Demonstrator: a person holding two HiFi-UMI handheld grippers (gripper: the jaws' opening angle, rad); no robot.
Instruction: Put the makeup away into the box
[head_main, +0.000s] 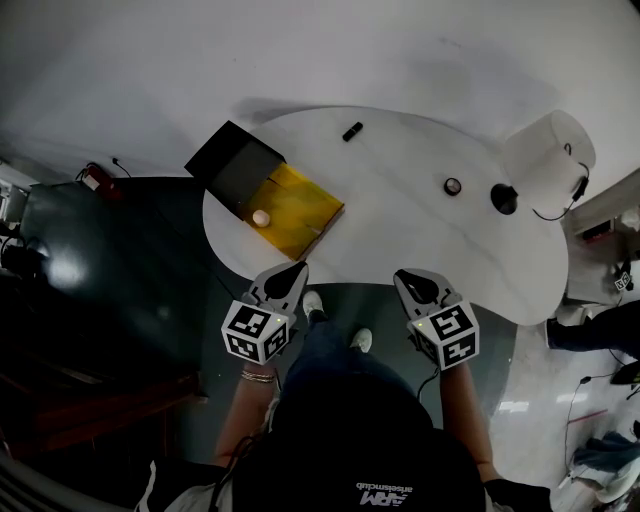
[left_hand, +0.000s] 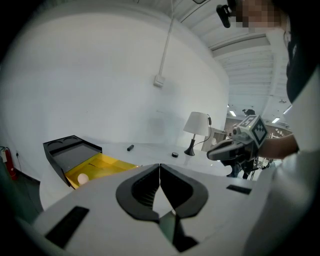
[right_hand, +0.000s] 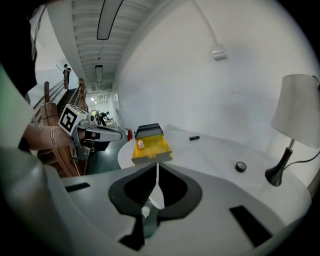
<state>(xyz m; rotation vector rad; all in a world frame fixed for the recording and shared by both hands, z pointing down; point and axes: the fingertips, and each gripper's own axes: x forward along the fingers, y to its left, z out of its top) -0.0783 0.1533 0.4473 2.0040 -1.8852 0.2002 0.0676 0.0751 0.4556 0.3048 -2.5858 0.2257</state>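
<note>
An open box (head_main: 290, 208) with a yellow inside and a black lid lies at the left of the round white table (head_main: 400, 230), and a pale round sponge (head_main: 261, 217) sits in it. A small black tube (head_main: 352, 131) lies at the far edge. A small round black compact (head_main: 453, 186) rests near the lamp. My left gripper (head_main: 296, 270) hangs shut and empty by the table's near edge, short of the box (left_hand: 95, 167). Shut and empty as well, my right gripper (head_main: 404, 277) hovers at the near edge. The box (right_hand: 151, 146), the tube (right_hand: 194, 137) and the compact (right_hand: 241, 167) also show in the right gripper view.
A white lamp (head_main: 545, 155) with a black base (head_main: 504, 198) and cord stands at the table's right. A dark floor lies left of the table, with a red extinguisher (head_main: 94, 178) there. My own shoes (head_main: 313, 302) show below the table's near edge.
</note>
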